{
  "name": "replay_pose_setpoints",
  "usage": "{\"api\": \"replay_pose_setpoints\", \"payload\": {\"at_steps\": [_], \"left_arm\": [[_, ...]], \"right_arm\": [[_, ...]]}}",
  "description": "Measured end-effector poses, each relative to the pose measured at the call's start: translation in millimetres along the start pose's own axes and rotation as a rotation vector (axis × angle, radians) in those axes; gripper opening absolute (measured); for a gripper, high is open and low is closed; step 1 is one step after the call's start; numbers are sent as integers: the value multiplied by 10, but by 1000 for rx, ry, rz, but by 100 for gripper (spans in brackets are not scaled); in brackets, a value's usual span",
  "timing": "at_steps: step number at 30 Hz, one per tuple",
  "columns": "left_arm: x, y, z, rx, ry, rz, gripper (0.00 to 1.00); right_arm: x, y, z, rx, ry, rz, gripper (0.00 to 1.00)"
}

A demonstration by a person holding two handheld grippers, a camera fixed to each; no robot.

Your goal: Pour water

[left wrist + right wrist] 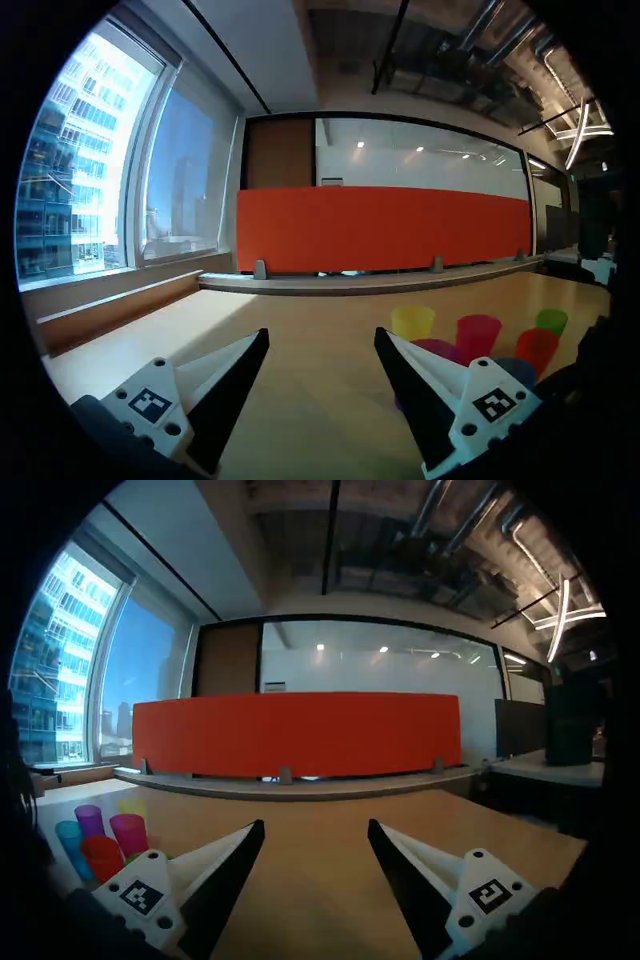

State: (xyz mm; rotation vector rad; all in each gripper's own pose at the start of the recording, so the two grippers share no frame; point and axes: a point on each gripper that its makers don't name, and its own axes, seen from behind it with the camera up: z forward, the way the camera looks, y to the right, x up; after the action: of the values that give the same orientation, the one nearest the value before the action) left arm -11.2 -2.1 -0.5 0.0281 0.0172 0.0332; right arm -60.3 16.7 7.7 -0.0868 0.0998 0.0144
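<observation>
Several coloured plastic cups stand grouped on the wooden table (320, 376). In the left gripper view they sit at the right: a yellow cup (413, 322), a pink cup (478, 336), a red cup (536, 349), a green cup (551, 321), and a purple cup (436, 349) and a blue cup (518, 371) partly behind the right finger. My left gripper (322, 338) is open and holds nothing. In the right gripper view the cups stand at the left: a purple cup (90, 820), a blue cup (72, 844), a pink cup (130, 834), a red cup (102, 856). My right gripper (314, 826) is open, nothing between its fingers.
An orange divider panel (384, 228) runs along the table's far edge. Large windows (80, 192) line the left wall above a wooden ledge. A neighbouring desk with a dark object (570, 724) stands at the right.
</observation>
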Motion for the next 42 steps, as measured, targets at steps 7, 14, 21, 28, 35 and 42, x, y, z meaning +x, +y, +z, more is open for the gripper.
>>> {"api": "replay_pose_setpoints", "payload": {"at_steps": [7, 14, 21, 28, 35, 42], "left_arm": [[3, 0, -2, 0, 0, 0, 98], [0, -1, -2, 0, 0, 0, 98], [-2, -4, -5, 0, 0, 0, 98], [-1, 2, -4, 0, 0, 0, 98], [-2, -2, 0, 0, 0, 0, 98], [0, -1, 0, 0, 0, 1, 98]], "right_arm": [[-87, -4, 17, 5, -18, -1, 100], [-133, -4, 9, 3, -33, -12, 100], [-168, -63, 14, 9, -46, -19, 100], [-158, -61, 6, 7, -47, -19, 100], [-159, -61, 5, 6, -49, -19, 100], [-171, -62, -4, 7, -51, -18, 100]]}}
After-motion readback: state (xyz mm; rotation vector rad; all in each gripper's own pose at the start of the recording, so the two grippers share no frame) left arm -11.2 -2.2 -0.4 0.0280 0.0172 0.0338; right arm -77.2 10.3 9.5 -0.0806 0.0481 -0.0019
